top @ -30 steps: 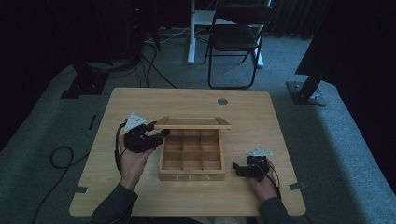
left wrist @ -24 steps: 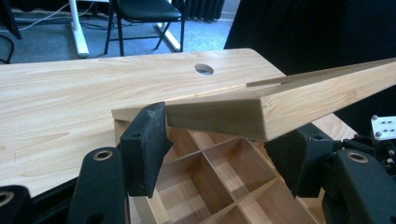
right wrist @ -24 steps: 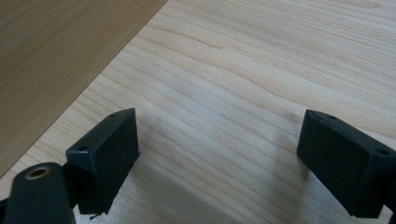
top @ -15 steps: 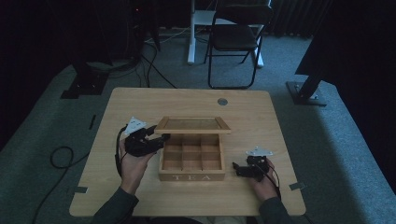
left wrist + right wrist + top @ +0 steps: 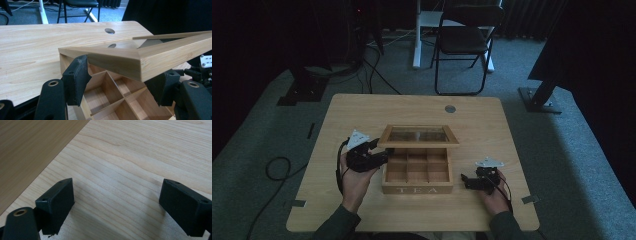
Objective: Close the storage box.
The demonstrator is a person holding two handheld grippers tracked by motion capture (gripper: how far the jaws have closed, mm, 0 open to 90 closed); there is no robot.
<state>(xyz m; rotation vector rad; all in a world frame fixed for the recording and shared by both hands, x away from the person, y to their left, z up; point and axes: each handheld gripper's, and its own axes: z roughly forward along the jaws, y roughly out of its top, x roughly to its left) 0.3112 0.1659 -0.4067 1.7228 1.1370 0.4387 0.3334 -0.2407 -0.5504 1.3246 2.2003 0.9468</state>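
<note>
In the high view, a wooden tea box (image 5: 417, 175) is seen near the middle of the table (image 5: 362, 115), its front wall lettered "TEA" and its inside divided into square compartments. Its glass-paned lid (image 5: 419, 136) is raised at the front and hangs tilted over the rear of the box. The left gripper (image 5: 379, 154) is held by the left hand (image 5: 354, 175) just beside the box's left wall, its jaws reaching under the lid's left front corner. The right gripper (image 5: 468, 181) lies low on the table to the right of the box, close to it but apart, with the right hand (image 5: 492, 195) behind it. A round hole (image 5: 450, 108) is set in the table's far part, and a folding chair (image 5: 464, 45) stands on the carpet beyond.

In the left gripper view, the jaws are spread, and the lid's wooden frame (image 5: 130, 60) runs across between them, just above the pads (whether a pad actually touches the frame cannot be told). Empty compartments (image 5: 110, 95) lie below the frame.

In the right gripper view, the jaws are held wide apart over bare table (image 5: 130, 170), nothing between them; the box's side wall (image 5: 30, 147) fills the upper left corner
</note>
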